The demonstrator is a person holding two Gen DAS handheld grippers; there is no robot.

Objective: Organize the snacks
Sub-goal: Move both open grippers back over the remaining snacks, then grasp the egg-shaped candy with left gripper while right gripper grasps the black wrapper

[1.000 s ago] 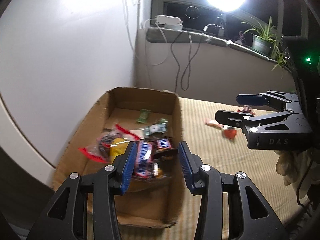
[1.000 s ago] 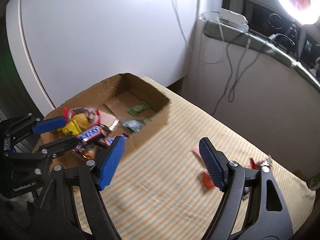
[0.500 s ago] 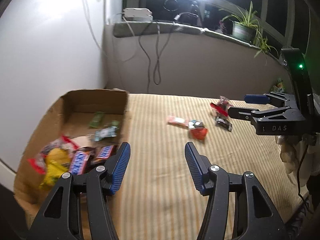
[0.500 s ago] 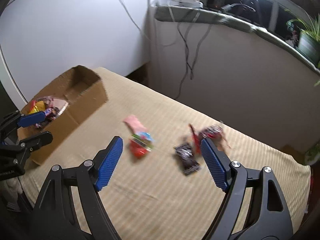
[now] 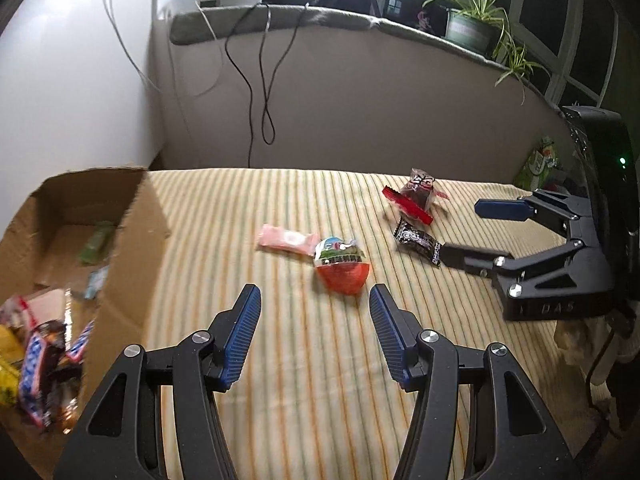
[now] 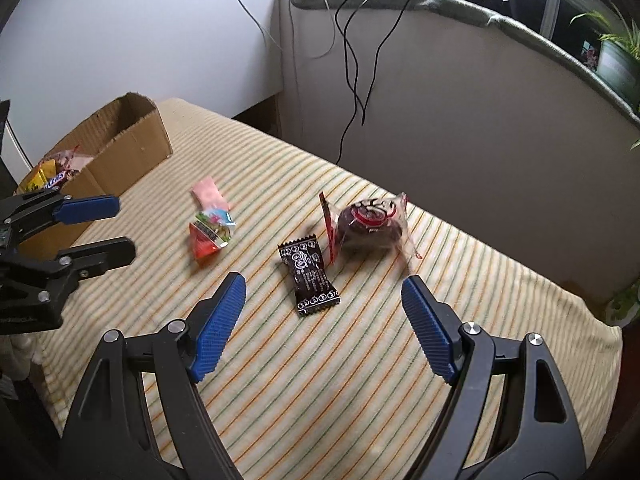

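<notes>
Left wrist view. The left gripper [image 5: 314,334] is seen from behind, its blue-padded jaws spread apart and holding nothing. Just ahead, at 12 to 1 o'clock, a red egg-shaped snack [image 5: 341,265] lies on the striped cloth [image 5: 304,392], touching a pink sachet [image 5: 285,239] at its 10 o'clock. At 2 o'clock a black sachet [image 5: 418,241] is seen, with a red-trimmed clear packet [image 5: 418,194] beyond it. The right gripper [image 5: 476,232] enters from 3 o'clock, released and empty, one fingertip close to the black sachet; contact cannot be judged. A cardboard box [image 5: 132,248] at 9 o'clock already holds chocolate bars [image 5: 38,364] and other wrappers.

Right wrist view. The right gripper [image 6: 322,314] is shown wide open, with the black sachet [image 6: 309,277] lying between and just ahead of its tips at 12 o'clock. The red-trimmed clear packet [image 6: 370,222] sits at 1 o'clock, the red egg-shaped snack [image 6: 210,234] and pink sachet [image 6: 209,193] at 11 o'clock. The left gripper [image 6: 108,226] hangs open at 9 o'clock, before the cardboard box [image 6: 132,148].

All four loose items are judged light. The foil sachets are probably slippery and thin, best pinched across the flat middle. The egg shell is likely rigid yet crushable, and is best taken across its widest part.
</notes>
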